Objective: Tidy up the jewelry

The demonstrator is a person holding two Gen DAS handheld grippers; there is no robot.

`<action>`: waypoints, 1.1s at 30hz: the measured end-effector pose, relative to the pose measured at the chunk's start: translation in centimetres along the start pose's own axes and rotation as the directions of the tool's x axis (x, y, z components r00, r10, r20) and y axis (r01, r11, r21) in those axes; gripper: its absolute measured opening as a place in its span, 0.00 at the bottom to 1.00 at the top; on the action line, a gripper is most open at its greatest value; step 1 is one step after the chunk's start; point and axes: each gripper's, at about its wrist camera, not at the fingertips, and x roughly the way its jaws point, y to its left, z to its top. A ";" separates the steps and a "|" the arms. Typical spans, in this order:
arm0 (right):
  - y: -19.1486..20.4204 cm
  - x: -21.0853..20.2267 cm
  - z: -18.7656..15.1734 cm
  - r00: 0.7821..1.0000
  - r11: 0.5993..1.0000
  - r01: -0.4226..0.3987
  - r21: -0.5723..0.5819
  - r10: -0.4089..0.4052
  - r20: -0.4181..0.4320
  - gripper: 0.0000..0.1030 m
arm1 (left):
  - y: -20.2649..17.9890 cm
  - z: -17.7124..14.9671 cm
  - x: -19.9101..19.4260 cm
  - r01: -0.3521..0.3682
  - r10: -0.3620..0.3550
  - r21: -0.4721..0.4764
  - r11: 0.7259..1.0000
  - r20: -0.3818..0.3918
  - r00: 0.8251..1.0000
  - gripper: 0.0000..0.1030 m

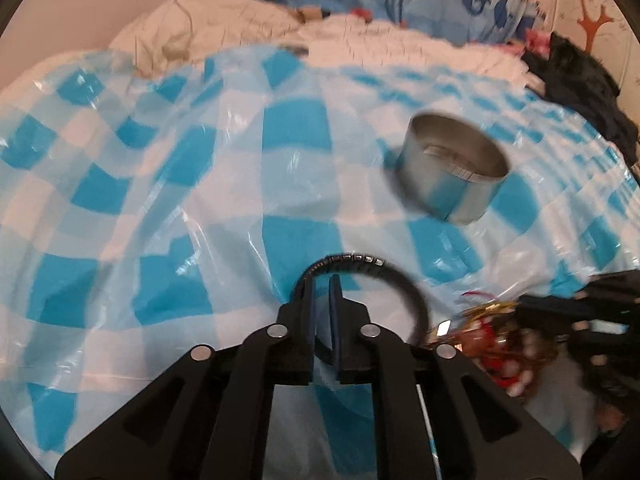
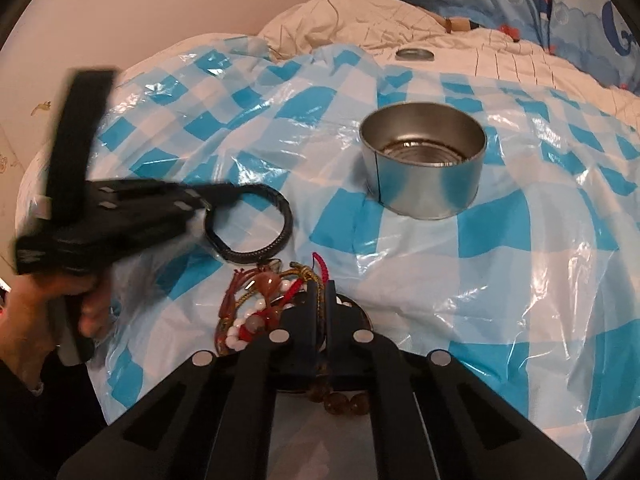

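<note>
A: Bracelets! Why is the left gripper (image 2: 208, 200) holding that black bracelet (image 2: 248, 222) up?

B: I think it wants to carry it to the tin (image 2: 424, 168). Its two fingers pinch the black ring on one side, so the rest hangs out in a loop just above the blue and white sheet (image 2: 520, 280).

A: And the right gripper (image 2: 320, 304)?

B: Its fingers are almost pressed together, right at the pile of beads (image 2: 260, 312). I cannot tell if they grip a string or just poke in.

A: Why is the tin open?

B: So things can drop in, I guess. It looks bare inside.

A: How many things?

B: One tin, one black bracelet, one mixed pile with red, white and brown beads. Too tangled to count. One lid (image 2: 415, 54) far back on the white quilt (image 2: 460, 60).
</note>
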 end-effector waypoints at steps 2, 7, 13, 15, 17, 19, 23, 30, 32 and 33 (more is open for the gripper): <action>-0.2 -0.6 0.1 1.000 1.000 -0.005 0.008 0.005 0.024 0.04 | -0.2 -0.3 0.8 -0.004 0.004 0.015 1.000 -0.016 1.000 0.06; -0.8 -3.0 0.6 0.993 0.997 -0.054 0.052 0.048 0.110 0.03 | -0.9 -0.5 0.1 -0.006 0.007 0.063 0.998 -0.017 1.000 0.00; -1.8 -5.6 1.0 0.969 0.984 -0.148 0.098 0.125 0.211 0.03 | 0.1 0.3 -3.6 0.071 -0.071 0.000 0.997 0.074 0.995 0.00; -2.1 -6.2 1.2 0.957 0.976 -0.188 0.106 0.157 0.242 0.04 | 0.2 0.4 -4.7 0.078 -0.078 0.005 0.997 0.110 0.991 0.00; -2.1 -6.7 1.3 0.943 0.968 -0.227 0.106 0.191 0.272 0.04 | 0.1 0.5 -5.4 0.078 -0.078 0.007 0.997 0.128 0.989 0.00; -2.2 -7.3 1.4 0.931 0.962 -0.253 0.105 0.213 0.295 0.04 | 0.0 0.5 -5.9 0.071 -0.073 0.018 0.997 0.138 0.988 0.00; -2.9 -7.4 1.5 0.909 0.932 -0.335 0.135 0.282 0.308 0.04 | -0.3 0.6 -5.7 0.073 -0.076 0.030 0.997 0.135 0.988 0.00; -3.6 -4.3 1.0 0.978 0.964 -0.178 0.197 0.151 0.145 0.04 | -1.4 0.0 -0.6 -0.036 0.033 0.124 0.992 0.026 0.999 0.18; -4.5 -4.9 1.1 0.962 0.944 -0.238 0.227 0.198 0.186 0.04 | -1.4 -0.2 -0.1 -0.021 0.020 0.113 0.993 0.013 1.000 0.17; -4.7 -5.2 1.1 0.951 0.935 -0.273 0.228 0.226 0.211 0.04 | -1.6 -0.2 -0.2 -0.004 0.003 0.114 0.993 0.001 1.000 0.01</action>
